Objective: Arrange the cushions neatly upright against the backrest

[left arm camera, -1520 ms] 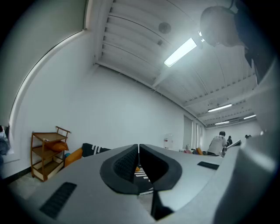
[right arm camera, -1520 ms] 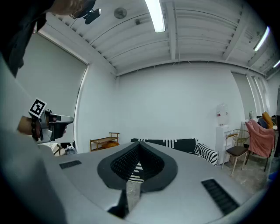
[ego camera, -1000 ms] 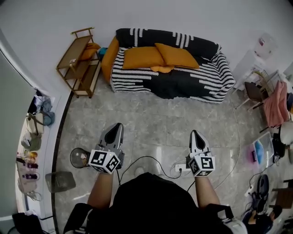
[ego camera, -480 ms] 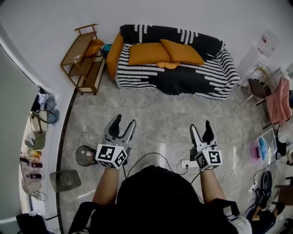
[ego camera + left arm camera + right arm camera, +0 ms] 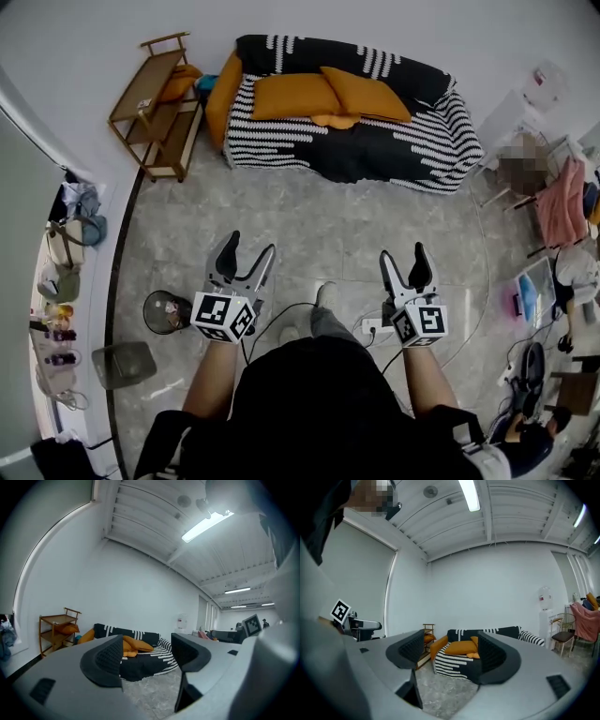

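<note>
A sofa [image 5: 427, 141] under a black-and-white striped cover stands against the far wall. Two large orange cushions lie slumped on its seat, one to the left [image 5: 292, 97] and one to the right [image 5: 367, 94], with a small orange one [image 5: 335, 121] in front of them. Another orange cushion [image 5: 223, 89] leans at the sofa's left end. My left gripper [image 5: 249, 248] and right gripper [image 5: 403, 255] hover over the floor well short of the sofa. Both sets of jaws are opening, with nothing between them. The left gripper view shows the cushions [image 5: 136, 645] far beyond the jaws, and so does the right gripper view [image 5: 461, 647].
A wooden shelf unit [image 5: 155, 103] holding an orange cushion [image 5: 178, 82] stands left of the sofa. A black bin [image 5: 164, 312] sits by my left gripper. A power strip [image 5: 370, 326] with cables lies on the grey stone floor. A chair with pink cloth [image 5: 562, 202] is at right.
Both grippers have gone from shut to open. The person has put a foot forward, and the head view has shifted slightly.
</note>
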### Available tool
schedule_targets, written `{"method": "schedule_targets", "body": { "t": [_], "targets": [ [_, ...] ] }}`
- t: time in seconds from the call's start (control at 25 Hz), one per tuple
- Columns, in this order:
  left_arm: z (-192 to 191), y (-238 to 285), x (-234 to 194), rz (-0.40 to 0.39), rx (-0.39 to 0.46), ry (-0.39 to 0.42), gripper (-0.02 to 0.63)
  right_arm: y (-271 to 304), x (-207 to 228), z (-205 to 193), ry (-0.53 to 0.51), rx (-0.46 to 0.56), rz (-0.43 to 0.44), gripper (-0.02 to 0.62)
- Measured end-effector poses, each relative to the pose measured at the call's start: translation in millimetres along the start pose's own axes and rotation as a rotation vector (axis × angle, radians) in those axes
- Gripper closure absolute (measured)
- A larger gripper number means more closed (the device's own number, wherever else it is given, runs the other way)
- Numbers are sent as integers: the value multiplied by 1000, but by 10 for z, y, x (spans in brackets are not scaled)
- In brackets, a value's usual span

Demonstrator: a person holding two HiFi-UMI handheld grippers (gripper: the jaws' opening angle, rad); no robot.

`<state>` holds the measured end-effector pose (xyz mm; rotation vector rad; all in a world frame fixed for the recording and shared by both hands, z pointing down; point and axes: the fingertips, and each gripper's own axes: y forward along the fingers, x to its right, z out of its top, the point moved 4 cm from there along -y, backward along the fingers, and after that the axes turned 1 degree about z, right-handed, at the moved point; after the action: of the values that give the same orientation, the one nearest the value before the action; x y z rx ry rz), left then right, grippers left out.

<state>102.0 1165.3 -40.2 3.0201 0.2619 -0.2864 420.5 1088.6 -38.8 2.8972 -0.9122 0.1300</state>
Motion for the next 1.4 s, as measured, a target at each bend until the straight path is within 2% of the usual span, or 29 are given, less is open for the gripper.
{"method": "schedule_targets", "body": {
  "t": [0.2, 0.32, 0.52, 0.64, 0.84, 1.12, 1.4],
  "targets": [
    [51, 190, -77, 19, -18, 8, 279, 356, 201, -90, 44, 17, 6, 241],
    [60, 482, -108, 20, -28, 2, 279, 641, 364, -148, 59, 19, 19, 241],
    [193, 1211, -70, 6, -18, 19, 279, 1116, 912, -115, 83, 51, 9, 241],
    [175, 1652, 26, 5, -21, -12, 279, 1375, 1345, -151, 94, 30, -6, 241],
    [133, 2263, 194, 26, -18, -14, 279, 1716, 1991, -195, 101, -7, -11, 244],
    [167, 2946, 254, 25, -50, 7, 279, 2056, 2386, -97, 138, 4, -6, 247],
    [-26, 3538, 480, -76, -122, 7, 279, 1972, 2825, -248, 182, -36, -94, 273]
  ]
}}
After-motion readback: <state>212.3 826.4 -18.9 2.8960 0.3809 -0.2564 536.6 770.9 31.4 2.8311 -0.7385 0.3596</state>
